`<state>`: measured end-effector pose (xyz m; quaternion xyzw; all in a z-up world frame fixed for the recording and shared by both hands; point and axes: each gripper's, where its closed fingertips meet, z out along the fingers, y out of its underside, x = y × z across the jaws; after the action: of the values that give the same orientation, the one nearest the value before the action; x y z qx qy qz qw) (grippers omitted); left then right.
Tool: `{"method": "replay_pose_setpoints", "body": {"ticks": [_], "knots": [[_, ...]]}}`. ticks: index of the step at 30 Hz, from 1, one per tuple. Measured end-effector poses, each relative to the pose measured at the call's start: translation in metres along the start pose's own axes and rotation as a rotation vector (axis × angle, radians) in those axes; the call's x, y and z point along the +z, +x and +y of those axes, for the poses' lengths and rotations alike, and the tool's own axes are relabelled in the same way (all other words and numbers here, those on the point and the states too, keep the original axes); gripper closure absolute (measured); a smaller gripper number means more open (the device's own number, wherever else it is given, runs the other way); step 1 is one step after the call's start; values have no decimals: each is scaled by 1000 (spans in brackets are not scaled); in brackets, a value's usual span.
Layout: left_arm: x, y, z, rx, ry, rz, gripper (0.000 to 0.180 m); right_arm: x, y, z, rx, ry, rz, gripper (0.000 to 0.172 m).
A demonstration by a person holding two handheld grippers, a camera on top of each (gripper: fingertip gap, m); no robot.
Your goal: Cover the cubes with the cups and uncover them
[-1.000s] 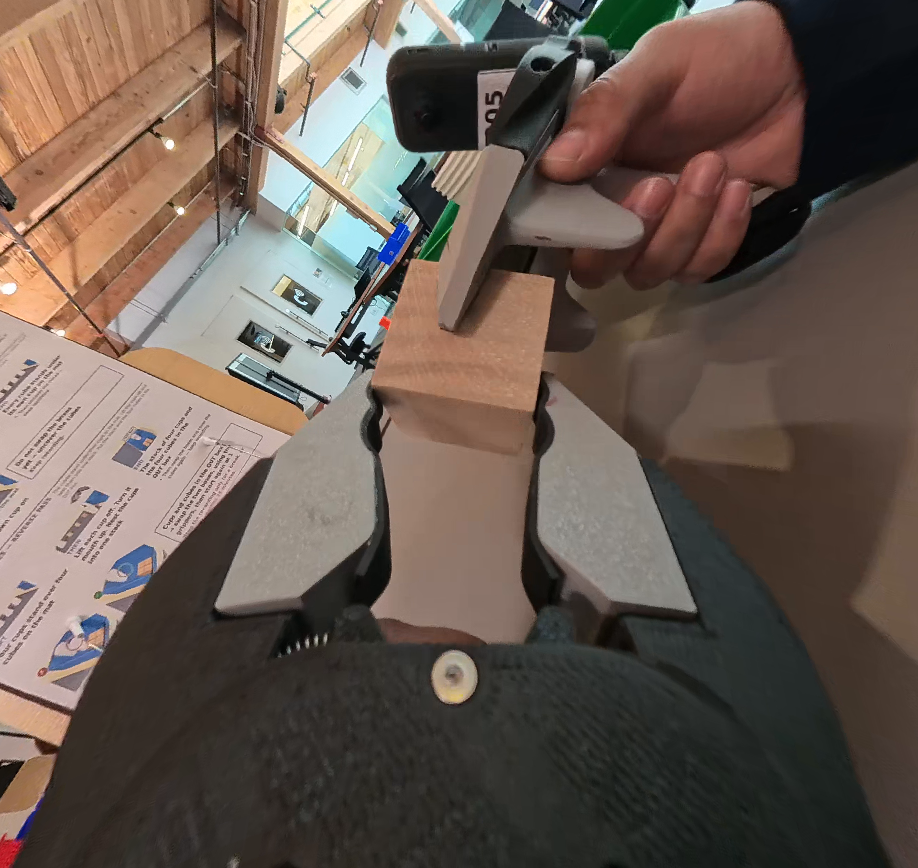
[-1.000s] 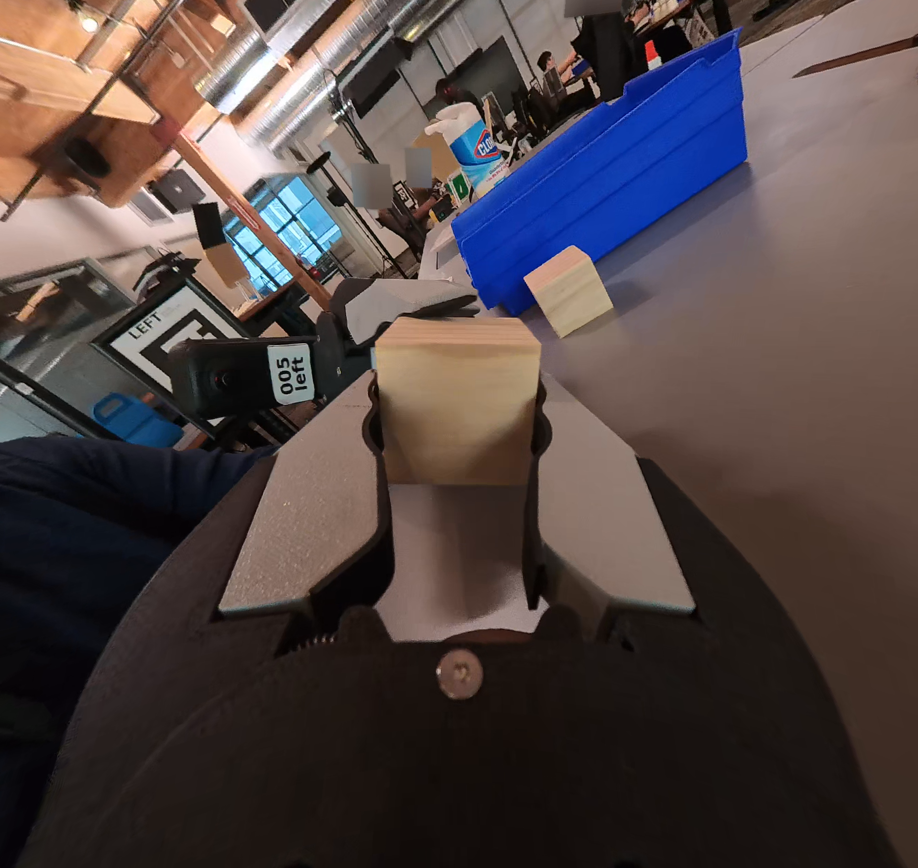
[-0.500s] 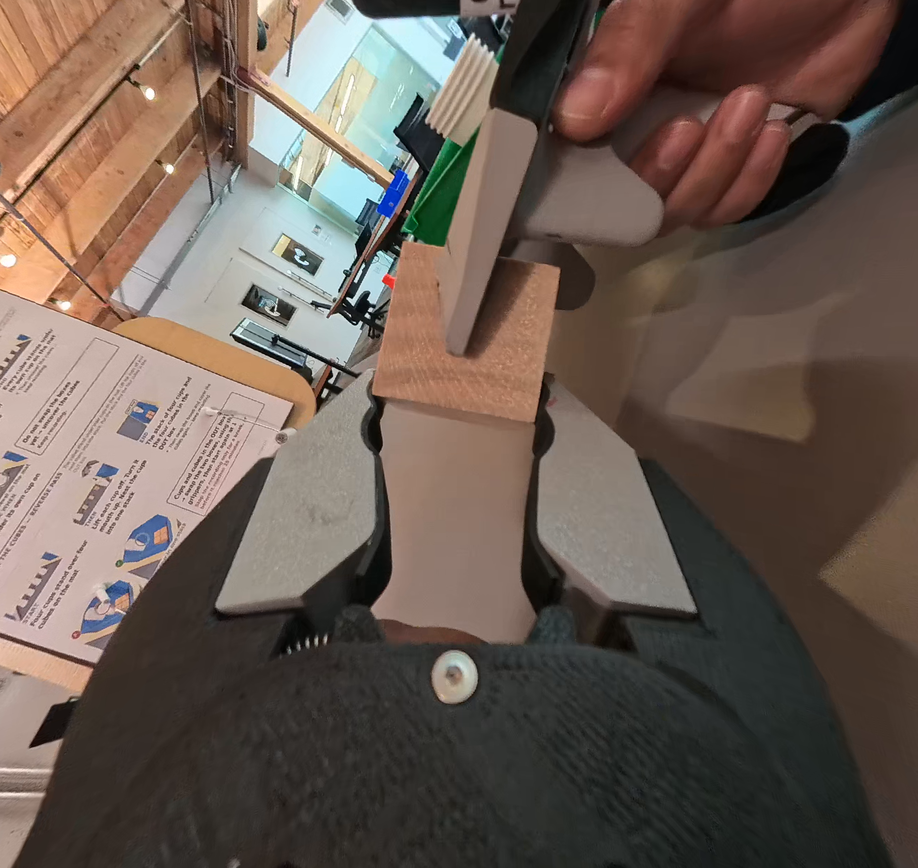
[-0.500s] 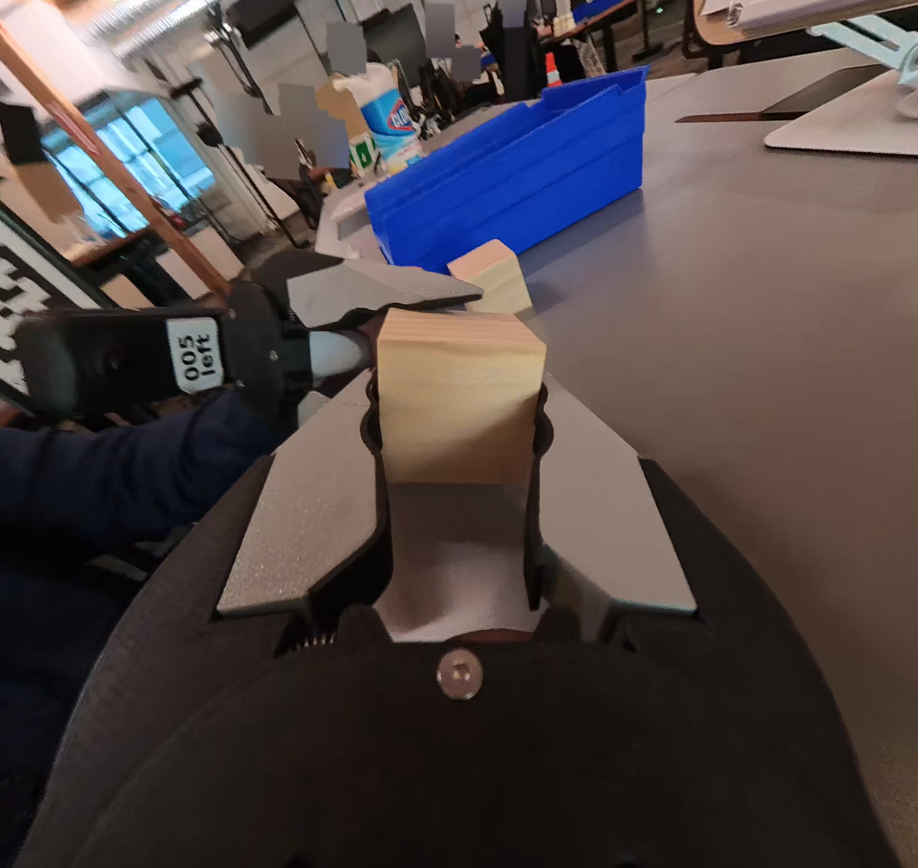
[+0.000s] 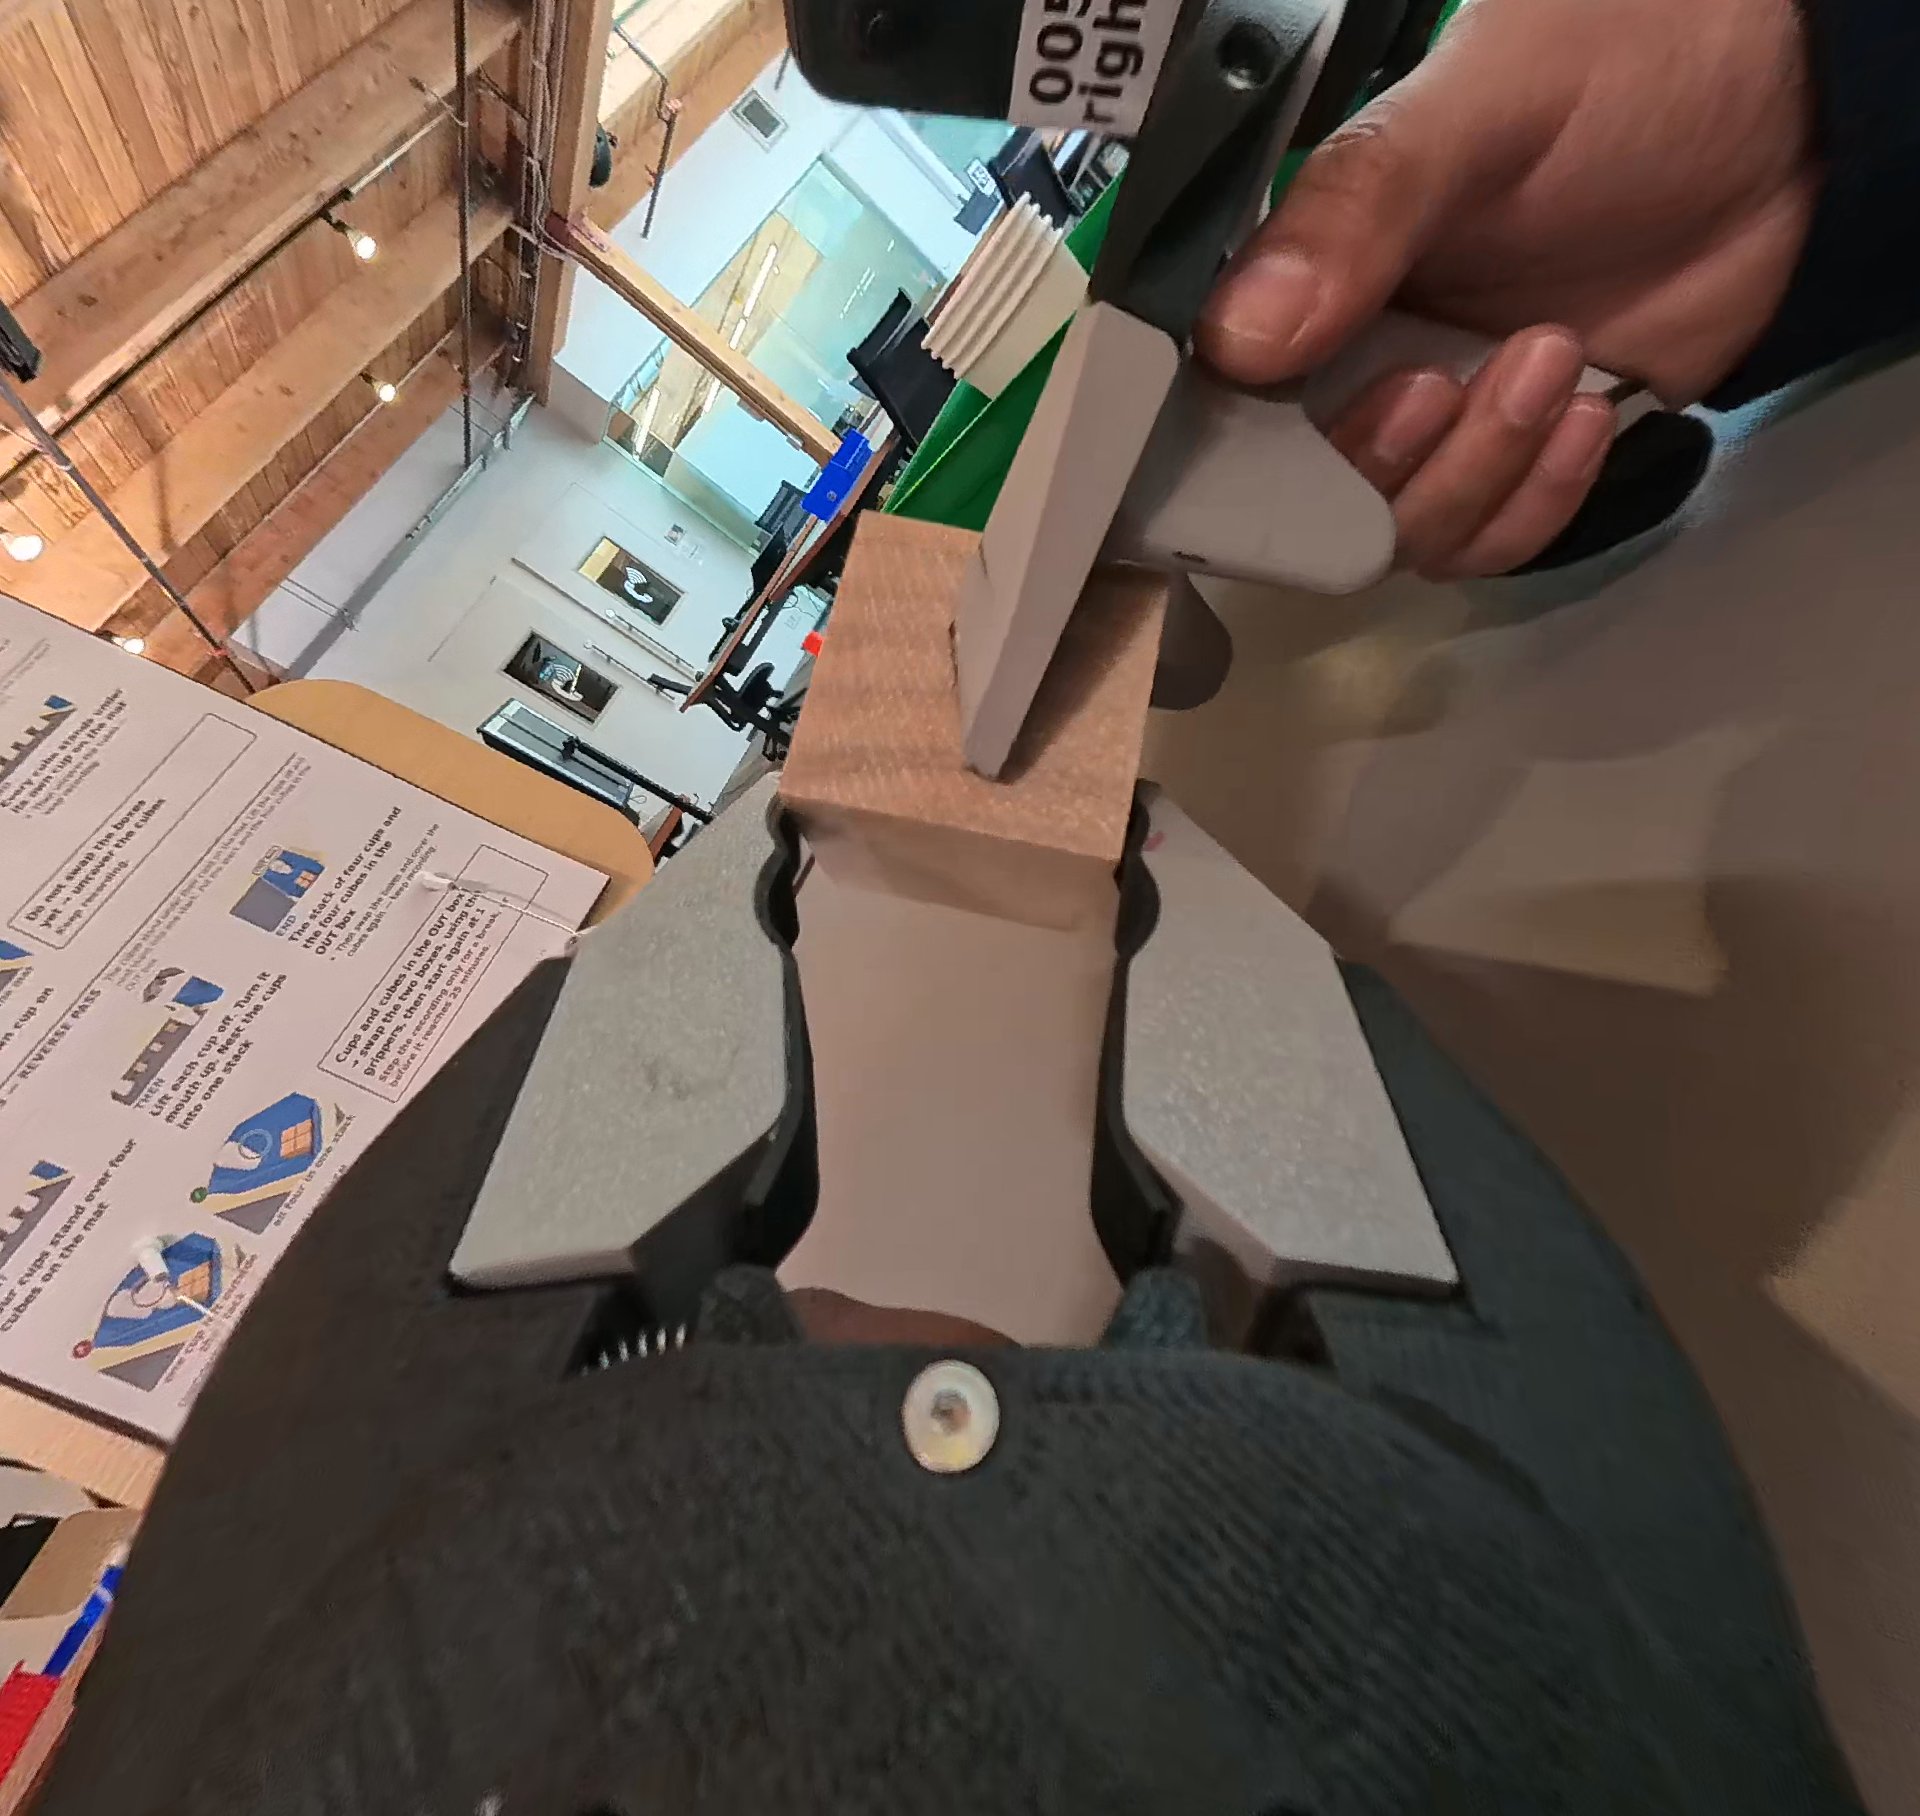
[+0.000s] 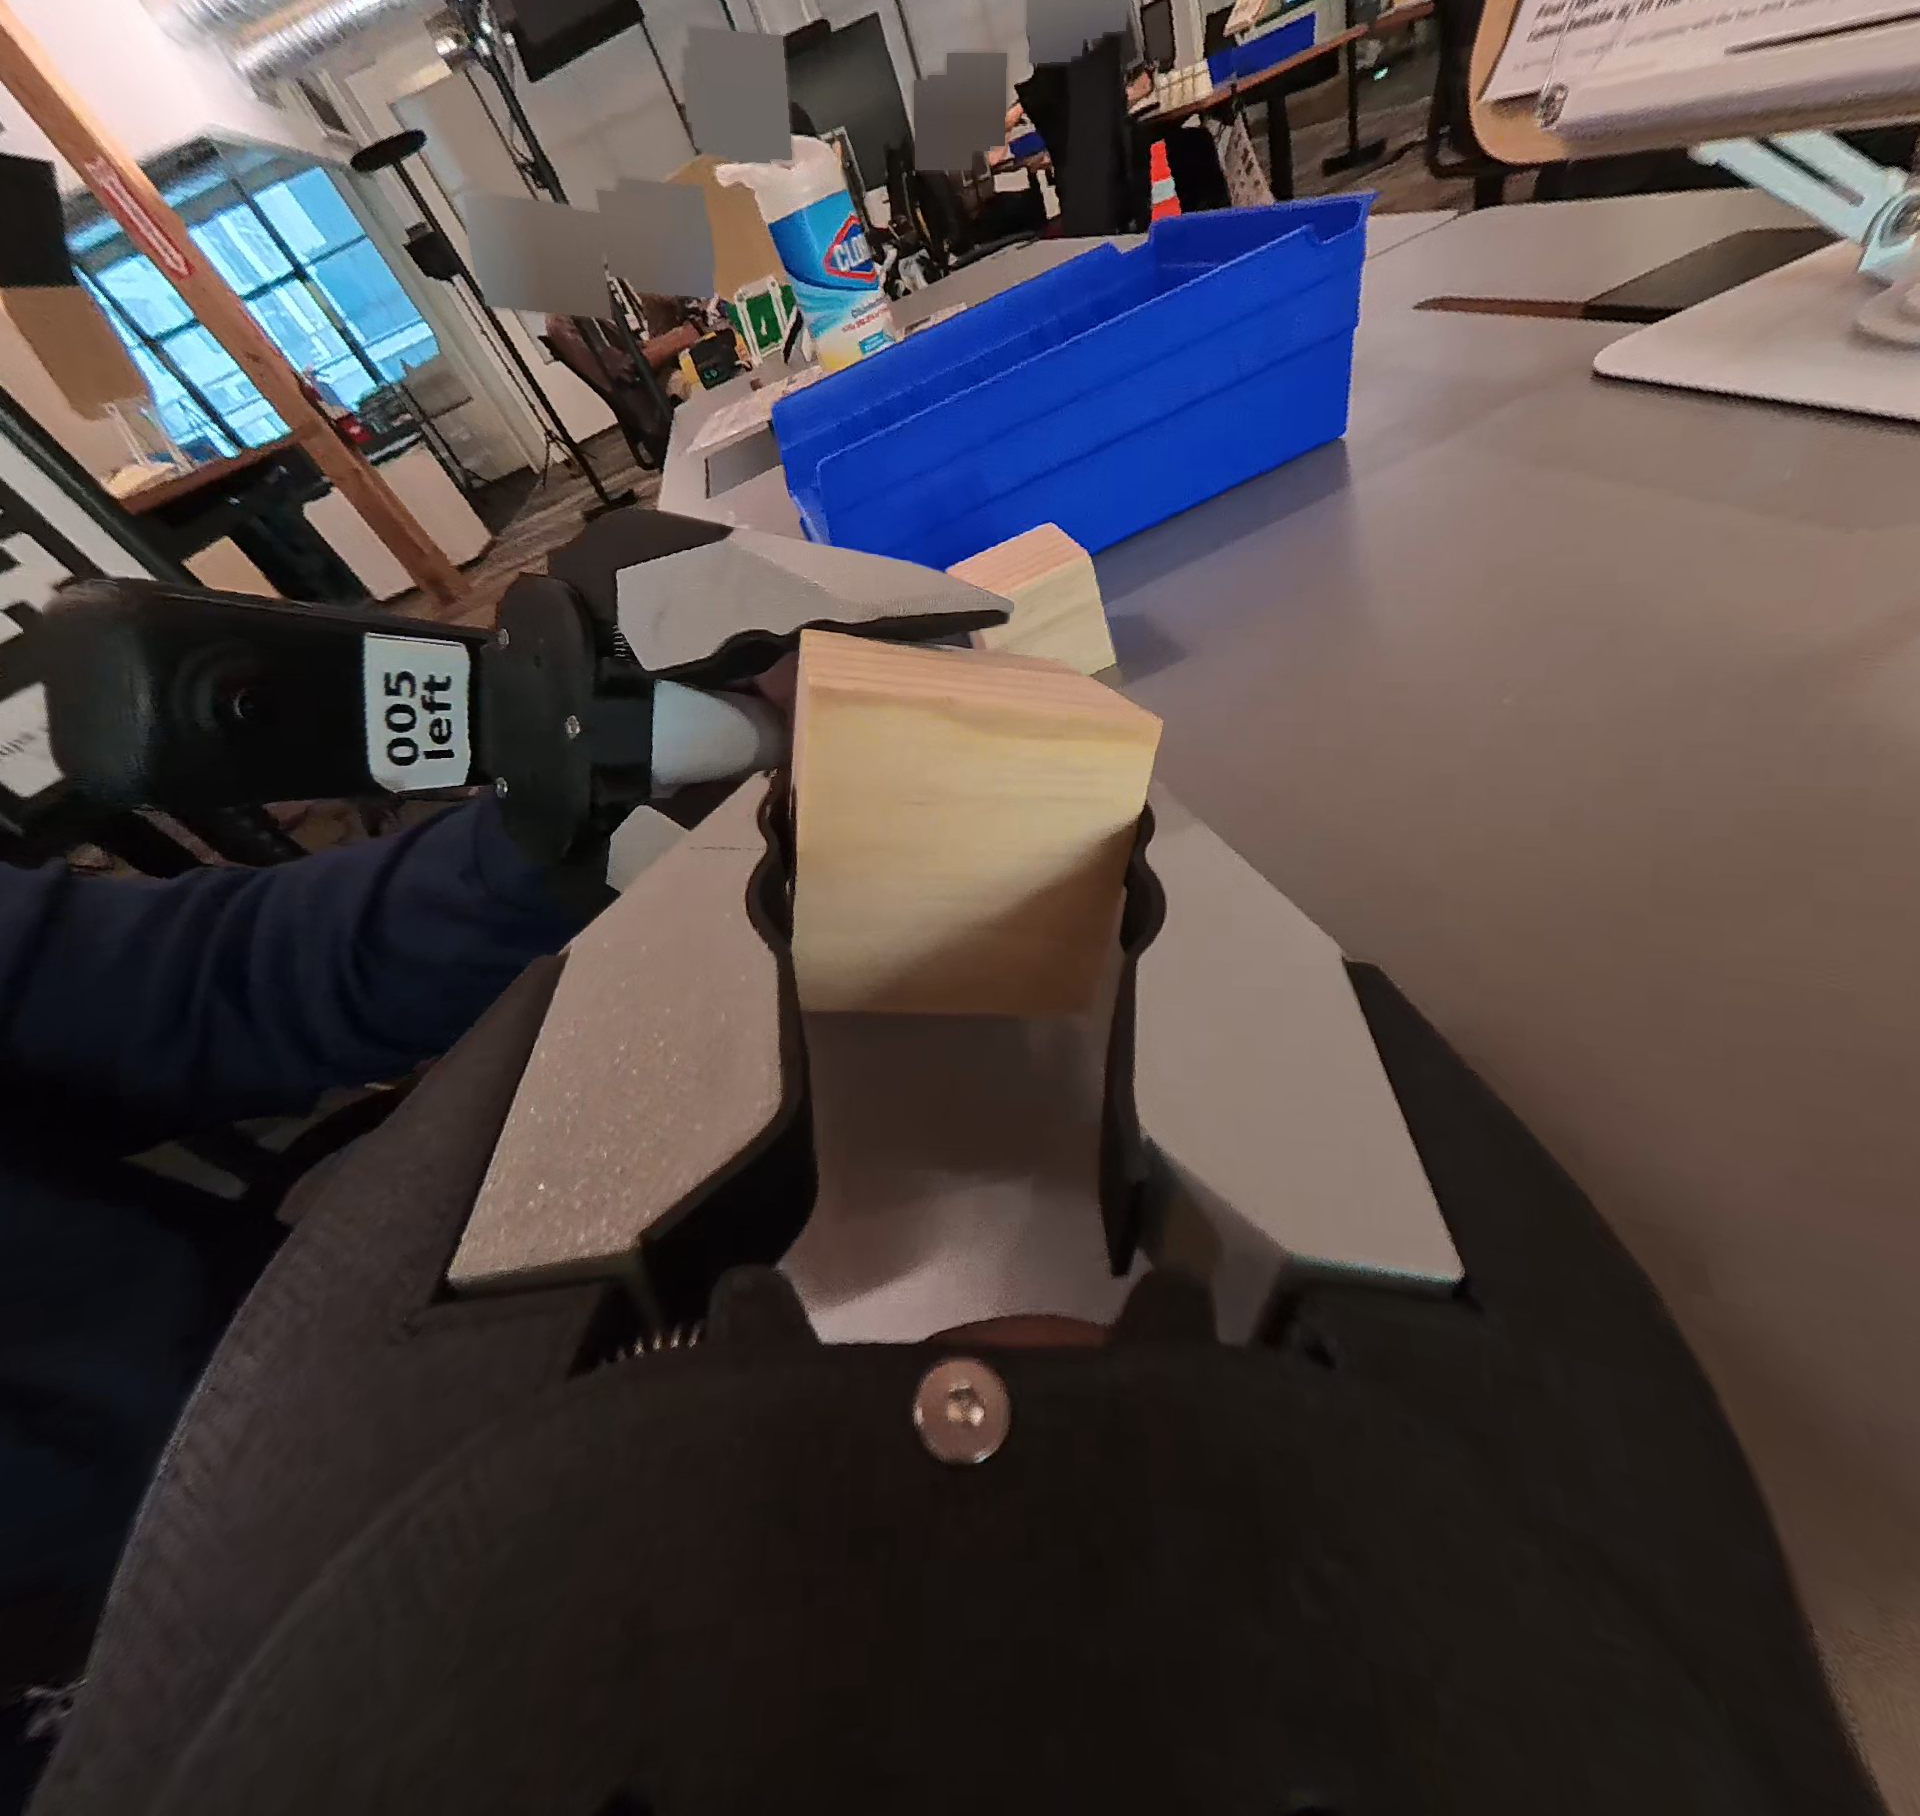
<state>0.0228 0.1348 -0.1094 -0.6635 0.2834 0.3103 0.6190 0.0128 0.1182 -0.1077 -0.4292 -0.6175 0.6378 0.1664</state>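
One wooden cube (image 5: 914, 727) is gripped by both grippers at right angles, above the grey table (image 6: 1558, 727). My left gripper (image 5: 956, 831) is shut on its side faces. In the left wrist view, one of the right gripper's fingers (image 5: 1039, 571) lies flat on the cube's top face, held by a hand (image 5: 1507, 208). In the right wrist view my right gripper (image 6: 956, 831) has its pads on the same cube (image 6: 935, 831), which sits skewed between them. The left gripper's upper finger (image 6: 779, 592) lies along its top. A second wooden cube (image 6: 1039, 592) rests on the table behind. No cups are in view.
A blue bin (image 6: 1091, 416) stands on the table past the second cube, with a wipes canister (image 6: 831, 260) behind it. A white stand base (image 6: 1766, 343) is at the right. An instruction sheet (image 5: 208, 935) and a green bin (image 5: 966, 447) show in the left wrist view.
The right gripper has swung round the cube, which now sits turned in its grasp instead of square. The left gripper has kept its hold. The blue bin has shifted right in the right wrist view.
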Motion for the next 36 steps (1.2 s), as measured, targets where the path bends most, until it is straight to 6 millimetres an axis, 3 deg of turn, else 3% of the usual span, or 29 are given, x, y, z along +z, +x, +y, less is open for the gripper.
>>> {"method": "replay_pose_setpoints", "body": {"ticks": [5, 9, 12, 15, 20, 23, 26, 29, 33, 36], "knots": [[0, 0, 0, -27, 7, 1, 122, -4, 3, -5, -105, 31, 75, 110], [-3, 2, -12, -53, 65, 22, 121, -17, -10, -11, -223, 77, 131, 111], [-5, -6, -10, -39, 54, -21, 147, -43, -22, -22, -288, 115, 233, 111], [-5, -10, -7, -39, 36, -42, 157, -95, -5, -42, -346, 101, 501, 112], [-3, -2, -8, -22, 31, -10, 154, -219, 50, -78, -288, 35, 877, 112], [-2, 2, -7, 5, 17, 0, 154, -281, 93, -62, -115, -125, 1010, 111], [-1, 2, -5, -1, 9, 2, 155, -325, 128, -28, 35, -342, 1119, 111], [0, 3, -4, -5, 5, 4, 155, -338, 153, 8, 169, -520, 1117, 111], [2, 8, 2, -1, -19, 25, 155, -348, 185, 38, 196, -703, 1193, 110], [3, 8, 7, -14, -40, 31, 154, -347, 186, 47, 224, -776, 1218, 113]]}}
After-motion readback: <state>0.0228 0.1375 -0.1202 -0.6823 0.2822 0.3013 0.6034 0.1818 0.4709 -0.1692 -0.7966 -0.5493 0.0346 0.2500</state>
